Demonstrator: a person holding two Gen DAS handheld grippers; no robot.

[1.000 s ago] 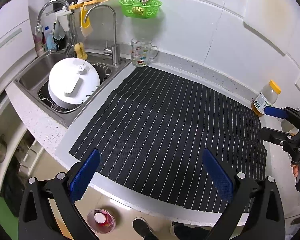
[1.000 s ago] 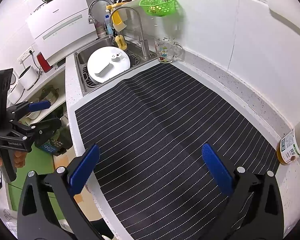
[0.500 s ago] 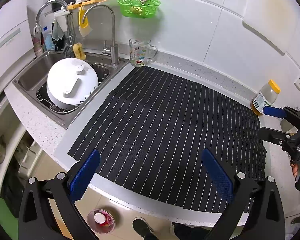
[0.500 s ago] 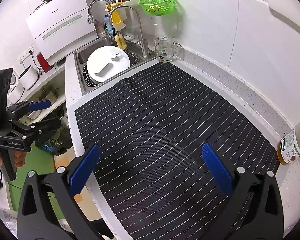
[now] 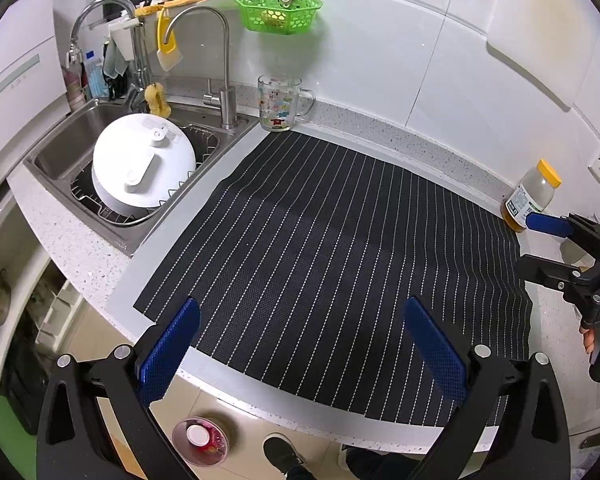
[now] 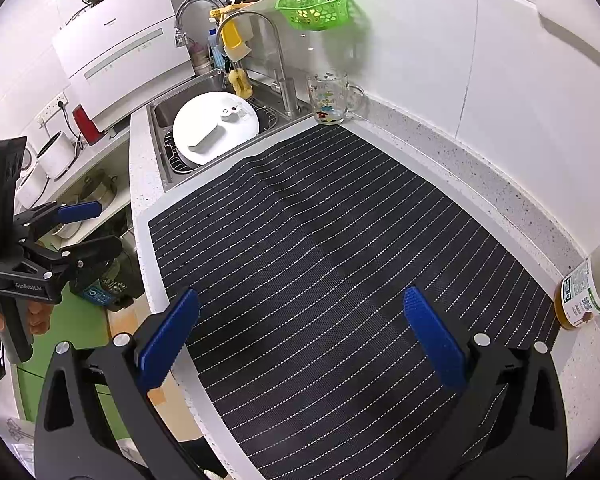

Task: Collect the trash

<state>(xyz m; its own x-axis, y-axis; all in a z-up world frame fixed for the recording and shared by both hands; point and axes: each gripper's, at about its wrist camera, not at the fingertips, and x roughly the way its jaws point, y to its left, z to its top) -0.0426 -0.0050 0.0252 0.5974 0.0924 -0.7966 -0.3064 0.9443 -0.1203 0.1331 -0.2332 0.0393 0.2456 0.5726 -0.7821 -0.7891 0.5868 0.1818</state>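
Blue-padded jaws gape on both the left hand-held gripper point(image 5: 302, 346) and right hand-held gripper point(image 6: 302, 346), neither holding anything, over the bare striped mat point(image 5: 332, 240) with free room across it. Likeliest trash, I judge, is the yellow-capped bottle point(image 5: 532, 196) at the worktop's point(image 5: 84, 240) far right, close beside the wall; a careless reach could topple it. Farther off, the glass mug point(image 5: 280, 102) stands by the sink point(image 5: 56, 148).

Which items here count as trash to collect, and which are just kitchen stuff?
For the job:
- plastic bottle, nearly empty, at the striped mat's far right corner
- left gripper and right gripper, both open

Just lying about:
- glass mug
- white lid in sink
- green basket
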